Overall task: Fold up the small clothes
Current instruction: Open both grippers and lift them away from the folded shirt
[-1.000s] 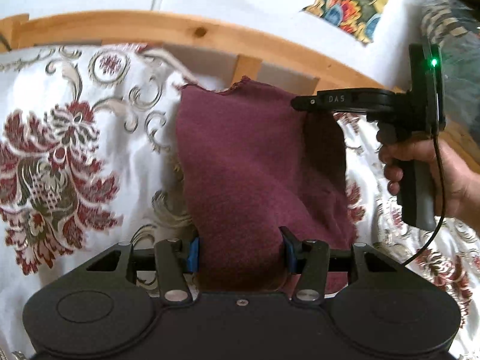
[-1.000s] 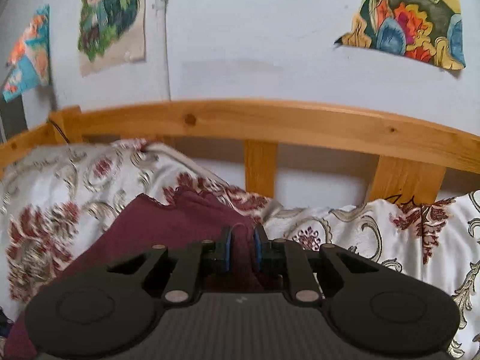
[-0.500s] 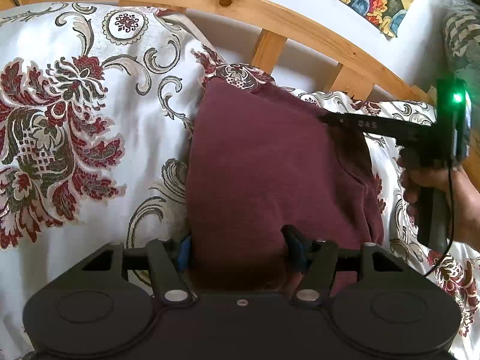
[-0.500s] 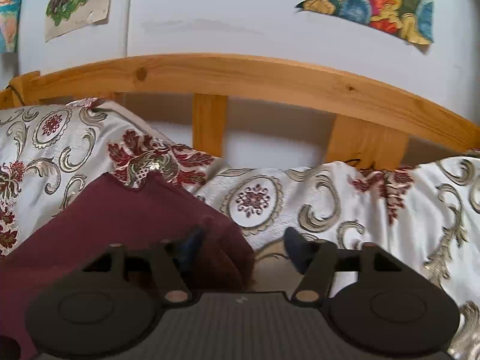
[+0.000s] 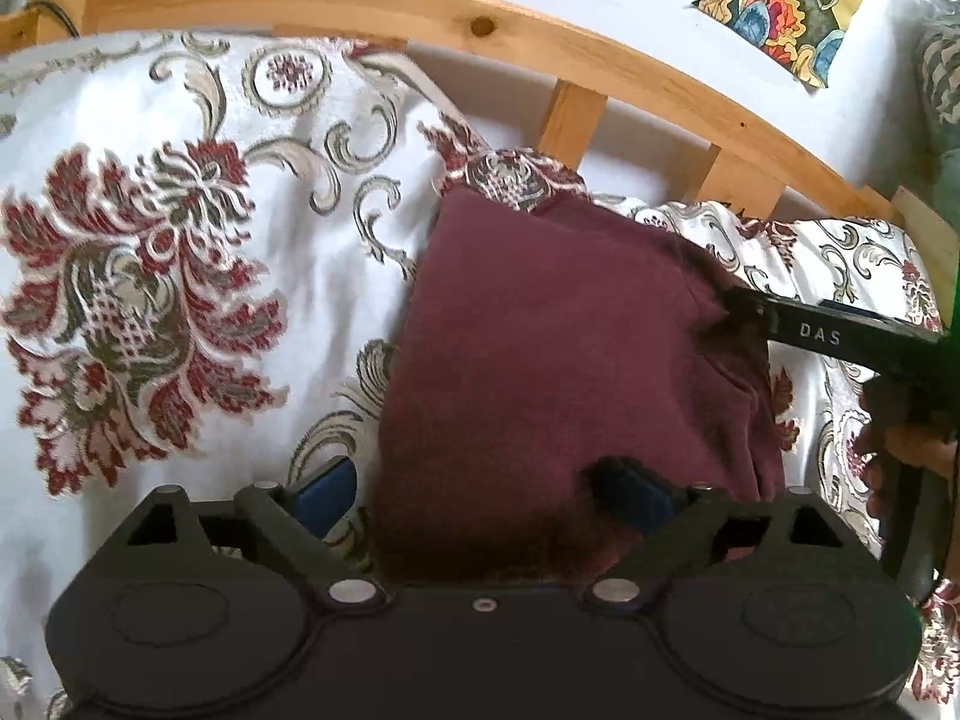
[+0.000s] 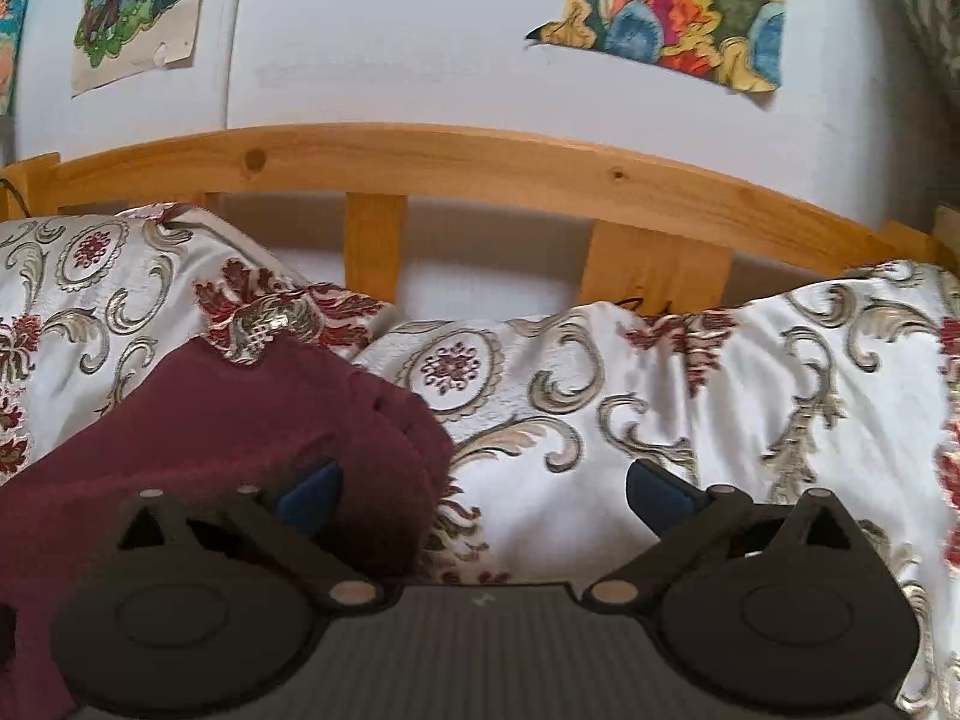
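**Both jaws spread, maroon cloth down on the bedspread**

Nearest to me, the left gripper (image 5: 483,495): jaws apart, having just been opening. The near edge of the maroon cloth (image 5: 558,360) lies between them; the left pad stands clear of it, the right pad sits at or on the fabric, no pinch that I can see.

Right gripper (image 6: 483,489): jaws wide, also just been opening. The cloth's folded right edge (image 6: 384,438) lies between them beside the left pad; the right pad is over bare bedspread (image 6: 690,372).

Cloth lies folded and flat on the floral bedspread. From the left camera the right gripper's body covers the cloth's right edge, with a hand (image 5: 900,450) on its grip.

A raised fold of bedspread overlaps the cloth's far corner. Behind: wooden bed rail (image 6: 480,162), white wall, coloured pictures (image 6: 678,12).
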Available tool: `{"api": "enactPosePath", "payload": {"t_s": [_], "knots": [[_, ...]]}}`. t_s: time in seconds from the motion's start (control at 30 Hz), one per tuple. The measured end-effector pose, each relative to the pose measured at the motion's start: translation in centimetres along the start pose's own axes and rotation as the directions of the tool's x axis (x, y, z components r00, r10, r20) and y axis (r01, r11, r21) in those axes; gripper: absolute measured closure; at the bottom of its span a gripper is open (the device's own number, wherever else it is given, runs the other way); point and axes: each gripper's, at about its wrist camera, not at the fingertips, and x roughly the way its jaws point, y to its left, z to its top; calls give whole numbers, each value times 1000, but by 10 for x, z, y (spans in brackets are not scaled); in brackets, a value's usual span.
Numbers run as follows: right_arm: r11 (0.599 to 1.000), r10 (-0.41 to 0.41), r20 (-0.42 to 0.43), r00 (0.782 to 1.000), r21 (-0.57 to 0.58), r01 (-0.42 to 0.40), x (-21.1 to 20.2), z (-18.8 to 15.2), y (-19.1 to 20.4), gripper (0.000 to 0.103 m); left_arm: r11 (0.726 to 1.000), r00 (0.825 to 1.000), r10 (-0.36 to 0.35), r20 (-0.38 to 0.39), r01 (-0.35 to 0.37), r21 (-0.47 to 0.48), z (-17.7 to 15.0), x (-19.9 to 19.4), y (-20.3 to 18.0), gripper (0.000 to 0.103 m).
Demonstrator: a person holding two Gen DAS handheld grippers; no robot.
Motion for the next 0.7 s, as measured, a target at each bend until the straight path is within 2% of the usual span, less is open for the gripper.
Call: {"api": "enactPosePath", "payload": {"t_s": [0.1, 0.2, 0.3, 0.5, 0.7], "knots": [[997, -72, -1, 997, 2, 72, -8, 2, 0, 0, 1000, 999, 21, 29, -21, 9, 1, -9, -6, 6], [988, -148, -58, 987, 28, 150, -11, 1, -5, 0, 1000, 998, 14, 59, -15, 12, 4, -22, -13, 6], [983, -160, -78, 984, 77, 166, -25, -2, -11, 0, 999, 995, 20, 102, -22, 23, 8, -39, -18, 2], [981, -121, -31, 992, 146, 124, -72, 1, -5, 0, 997, 981, 41, 189, -51, 50, 13, -77, -25, 1], [989, -60, 87, 994, 138, 47, -133, 5, 7, 0, 995, 966, 49, 253, -69, 71, 17, -120, -32, 1]]}}
